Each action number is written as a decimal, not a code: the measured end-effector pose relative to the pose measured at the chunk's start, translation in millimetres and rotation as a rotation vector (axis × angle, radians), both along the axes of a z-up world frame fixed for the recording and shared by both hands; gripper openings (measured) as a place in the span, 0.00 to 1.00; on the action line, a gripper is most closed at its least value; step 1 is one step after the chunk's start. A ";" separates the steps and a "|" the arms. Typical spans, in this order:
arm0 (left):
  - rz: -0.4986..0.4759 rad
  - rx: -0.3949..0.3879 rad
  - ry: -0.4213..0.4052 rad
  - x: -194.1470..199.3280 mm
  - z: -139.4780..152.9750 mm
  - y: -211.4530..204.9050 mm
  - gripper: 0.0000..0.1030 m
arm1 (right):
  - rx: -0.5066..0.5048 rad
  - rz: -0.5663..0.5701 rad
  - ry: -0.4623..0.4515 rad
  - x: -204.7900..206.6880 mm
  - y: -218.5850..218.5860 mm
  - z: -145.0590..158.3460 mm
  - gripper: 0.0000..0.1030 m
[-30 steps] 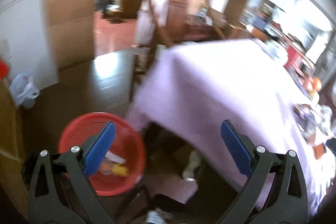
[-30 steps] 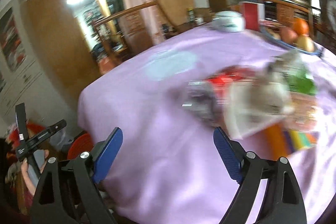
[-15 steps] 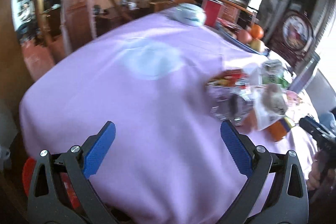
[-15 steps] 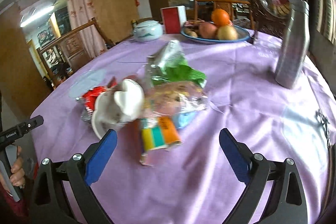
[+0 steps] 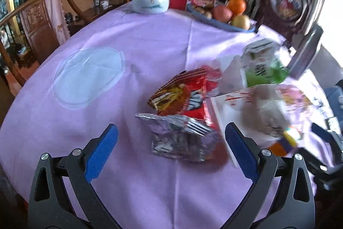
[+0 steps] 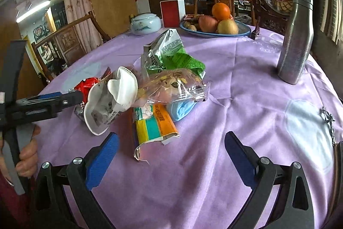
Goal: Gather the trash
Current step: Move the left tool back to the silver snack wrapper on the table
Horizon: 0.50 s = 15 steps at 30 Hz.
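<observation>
While your left tongs (image 5: 171, 156) hang spread wide and empty above the table (image 5: 107, 40), the crumpled silver wrapper (image 5: 180, 136) lies between and just ahead of their tips, with the red snack bag (image 5: 182, 98) behind it. Your right tongs (image 6: 170, 156) also gape fully, holding nothing; the striped packet (image 6: 154, 126) sits just ahead, nearer the left tip. Wrappers at the left view's right side are blurred beyond reading.

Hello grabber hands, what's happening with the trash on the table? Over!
Left gripper open, empty. Right gripper open, empty. Wrapper pile on purple tablecloth, untouched. Nothing blocking.
</observation>
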<state>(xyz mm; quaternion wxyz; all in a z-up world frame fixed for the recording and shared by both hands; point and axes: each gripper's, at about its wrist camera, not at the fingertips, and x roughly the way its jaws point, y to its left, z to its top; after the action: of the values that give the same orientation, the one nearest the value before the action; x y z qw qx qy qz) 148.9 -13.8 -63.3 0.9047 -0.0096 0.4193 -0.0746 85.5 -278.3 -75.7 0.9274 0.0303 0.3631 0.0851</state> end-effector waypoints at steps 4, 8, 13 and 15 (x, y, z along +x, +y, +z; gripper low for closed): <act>0.129 0.088 -0.028 6.9 -5.3 23.9 0.93 | 0.035 -0.017 0.019 1.0 -6.6 -1.3 0.94; 0.245 -0.001 -0.014 12.8 -7.9 67.6 0.93 | 0.031 -0.015 0.022 1.1 -4.4 -0.8 0.94; 0.263 -0.177 -0.010 13.2 -10.1 92.7 0.93 | 0.021 -0.002 0.026 2.3 -0.4 -1.2 0.94; 0.216 -0.185 -0.030 11.3 -7.7 87.8 0.93 | 0.022 -0.003 0.028 2.6 -0.2 -1.5 0.94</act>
<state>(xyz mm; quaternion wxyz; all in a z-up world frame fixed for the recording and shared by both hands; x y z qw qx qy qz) 160.2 74.0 -70.9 0.9090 -0.1367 0.3935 -0.0153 88.2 -278.5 -77.2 0.9219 0.0420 0.3752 0.0872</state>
